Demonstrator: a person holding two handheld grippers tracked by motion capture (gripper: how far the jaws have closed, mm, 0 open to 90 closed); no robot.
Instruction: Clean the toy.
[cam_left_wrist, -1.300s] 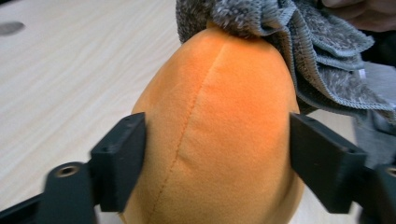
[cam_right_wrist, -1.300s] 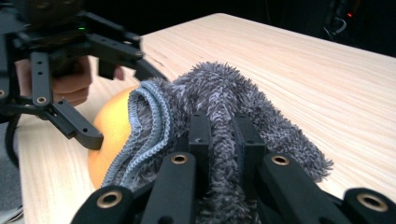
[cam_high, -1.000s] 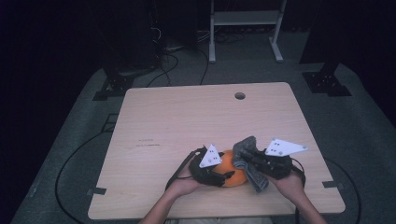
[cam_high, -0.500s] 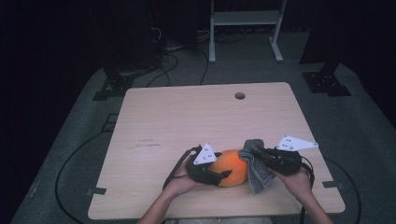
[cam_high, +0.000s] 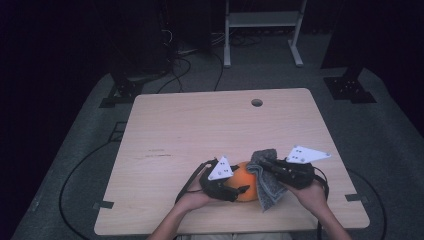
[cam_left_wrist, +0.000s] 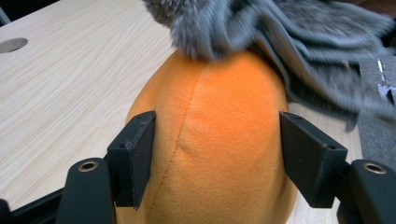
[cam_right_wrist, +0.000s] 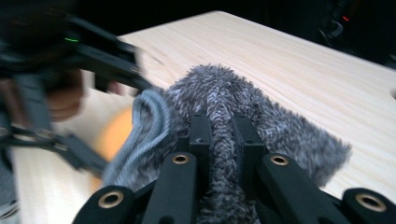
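My left gripper (cam_left_wrist: 217, 154) has its jaws clamped on the orange plush ball (cam_left_wrist: 219, 140), one pad on each side, the ball resting on the counter (cam_high: 200, 130). My right gripper (cam_right_wrist: 223, 135) pinches the grey fuzzy cloth (cam_right_wrist: 243, 102) tight between its jaws, draping it over the ball's top.

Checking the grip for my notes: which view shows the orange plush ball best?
The left gripper view: the orange plush ball sits close up, seam visible, clamped between black jaws. The high view shows it small; the right gripper view gives an orange blur.
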